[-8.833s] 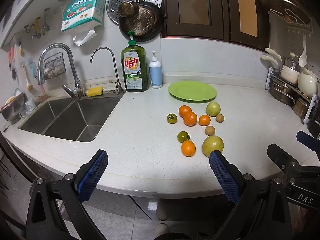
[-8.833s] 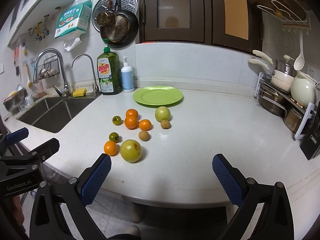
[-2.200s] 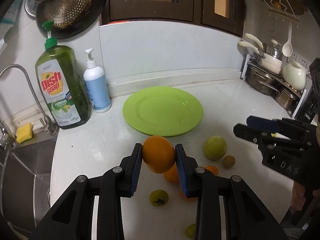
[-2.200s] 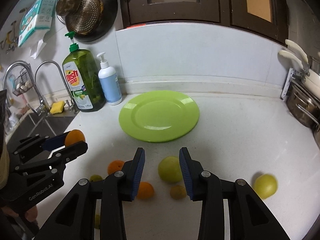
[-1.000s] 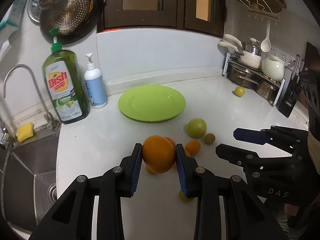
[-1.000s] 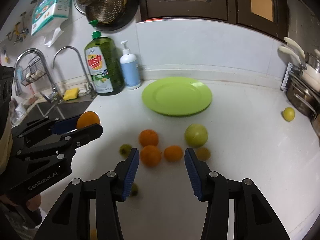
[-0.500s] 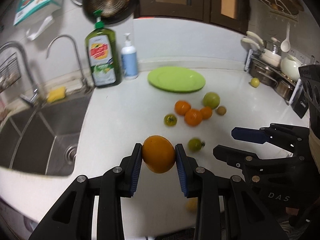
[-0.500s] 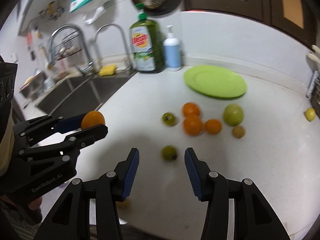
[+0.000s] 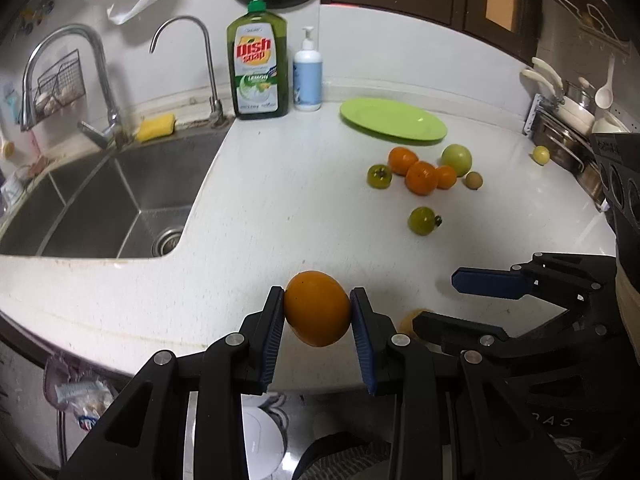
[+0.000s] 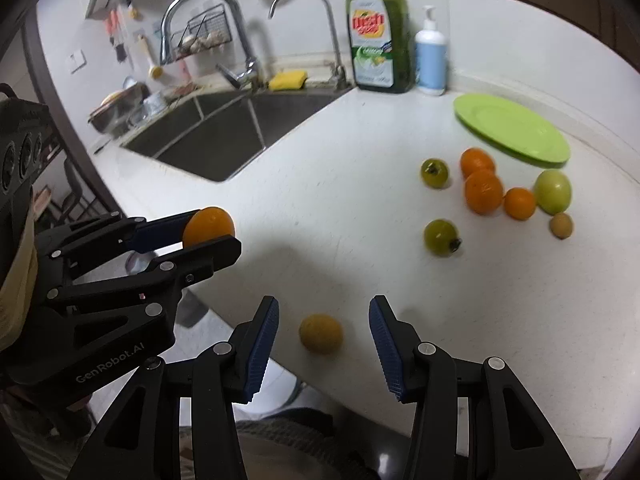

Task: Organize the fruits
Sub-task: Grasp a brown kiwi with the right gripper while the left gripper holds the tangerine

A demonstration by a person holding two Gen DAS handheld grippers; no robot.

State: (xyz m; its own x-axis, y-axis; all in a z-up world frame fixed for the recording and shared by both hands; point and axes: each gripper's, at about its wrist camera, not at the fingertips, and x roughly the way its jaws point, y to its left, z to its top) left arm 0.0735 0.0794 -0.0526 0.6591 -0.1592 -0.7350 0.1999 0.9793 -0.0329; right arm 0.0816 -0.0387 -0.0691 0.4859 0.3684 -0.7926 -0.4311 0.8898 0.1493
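My left gripper [image 9: 318, 312] is shut on an orange [image 9: 317, 307] and holds it above the counter's front edge; it also shows in the right wrist view [image 10: 209, 227]. My right gripper [image 10: 323, 334] is open, with a yellow-orange fruit [image 10: 321, 334] on the counter between its fingers, not touching them. A cluster of oranges [image 9: 421, 177], a green apple [image 9: 456, 159], two green tomatoes [image 9: 421, 221] and a small brown fruit [image 9: 473, 180] lies before the empty green plate [image 9: 393, 125]. A small yellow fruit [image 9: 541, 155] lies far right.
A steel sink [image 9: 100, 204] with taps is at the left. A dish soap bottle [image 9: 258, 68] and a white pump bottle [image 9: 307, 76] stand by the wall. Pots on a rack [image 9: 568, 136] are at the far right. The counter's front edge [image 9: 120, 344] is close.
Both grippers have pulled back toward the counter's front edge and turned left. The left still holds the orange. The right has come down around the yellow-orange fruit.
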